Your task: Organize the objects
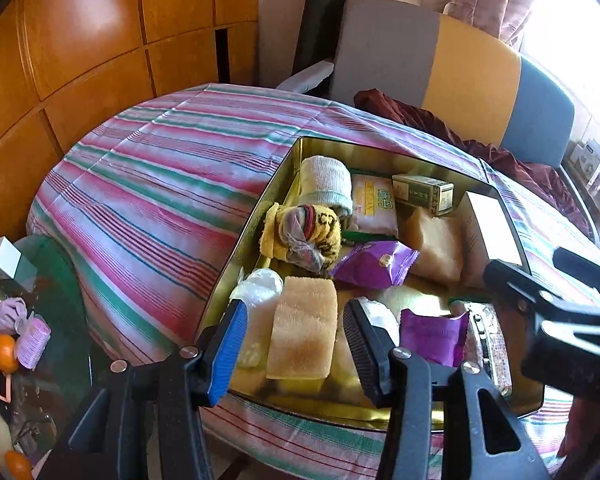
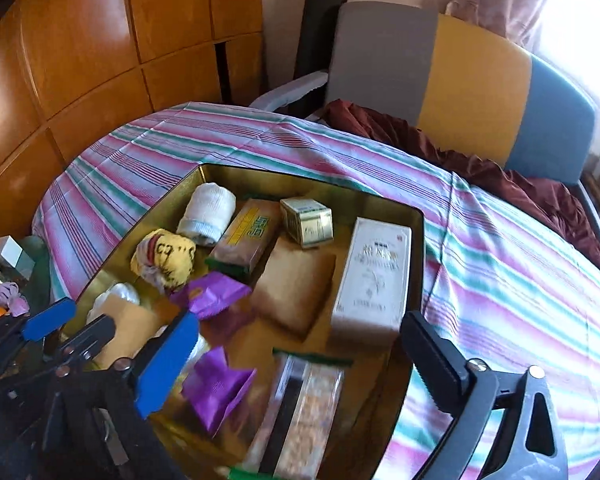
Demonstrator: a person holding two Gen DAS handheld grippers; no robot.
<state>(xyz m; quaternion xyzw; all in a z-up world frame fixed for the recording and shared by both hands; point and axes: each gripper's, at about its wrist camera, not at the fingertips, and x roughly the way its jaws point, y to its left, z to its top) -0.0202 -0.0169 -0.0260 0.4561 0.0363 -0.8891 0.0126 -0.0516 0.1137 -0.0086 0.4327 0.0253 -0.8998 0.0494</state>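
Your gold tin [image 2: 418, 240] sits on the striped tablecloth [image 2: 520, 280], wood panelling [image 2: 80, 40] behind.

Left to right: your left gripper [image 1: 296, 344] is half-spread around a tan sponge [image 1: 304, 336]; whether it grips, you cannot tell. Your right gripper [image 2: 296, 356] hangs released over the tin's near edge; a chair [image 2: 460, 80] stands beyond the table's far edge.

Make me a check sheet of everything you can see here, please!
Surface: striped tablecloth covers the table.
Job's things: gold tray holds white box, rolled sock, purple packets, small green box.
Clutter: oranges and a hair roller on side table.
Grippers: left gripper open, over a sponge cake; right gripper wide open, empty.
Cables: nothing seen.
Surroundings: wooden cupboard, chair.
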